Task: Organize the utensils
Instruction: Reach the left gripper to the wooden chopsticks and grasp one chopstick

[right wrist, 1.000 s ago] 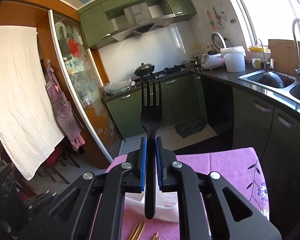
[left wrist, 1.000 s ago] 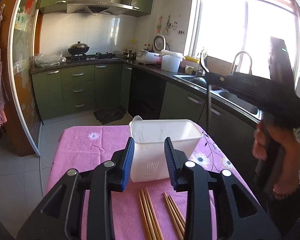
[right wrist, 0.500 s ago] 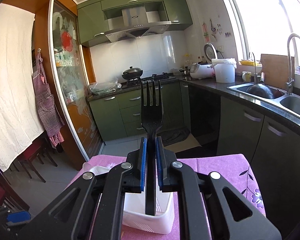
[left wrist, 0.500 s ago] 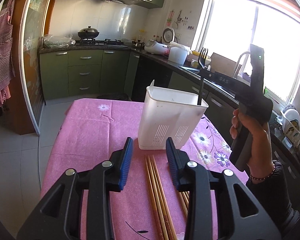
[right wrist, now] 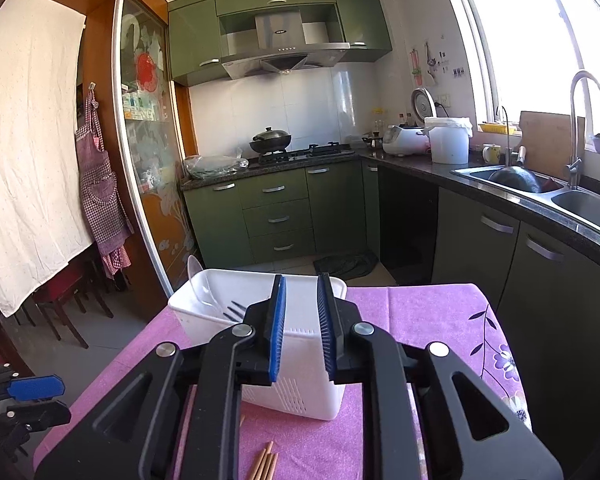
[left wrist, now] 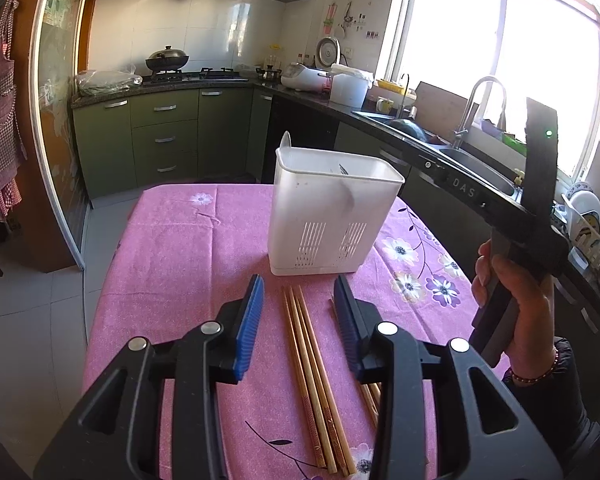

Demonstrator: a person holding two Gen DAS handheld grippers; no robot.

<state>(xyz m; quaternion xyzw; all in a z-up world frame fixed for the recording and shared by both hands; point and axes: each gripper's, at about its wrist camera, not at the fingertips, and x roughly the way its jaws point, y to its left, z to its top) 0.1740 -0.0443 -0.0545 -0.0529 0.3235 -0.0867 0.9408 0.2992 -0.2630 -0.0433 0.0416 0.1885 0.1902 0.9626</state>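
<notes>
The black fork (right wrist: pixel 233 312) had dropped from the right gripper (right wrist: pixel 302 320) into the white caddy (left wrist: pixel 332 216); both grippers' jaws stood apart and empty, so the left gripper (left wrist: pixel 298 324) should straddle one chopstick pair (left wrist: pixel 312 376) squarely.

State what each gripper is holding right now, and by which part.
Nothing is held. The left gripper is open above the chopsticks; the right gripper is open and empty, and the black fork sits in the white holder.

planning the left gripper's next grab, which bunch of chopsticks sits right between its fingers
The three-stick bunch of chopsticks lies between the left gripper fingers; the other bunch is mostly hidden under its right finger.
</notes>
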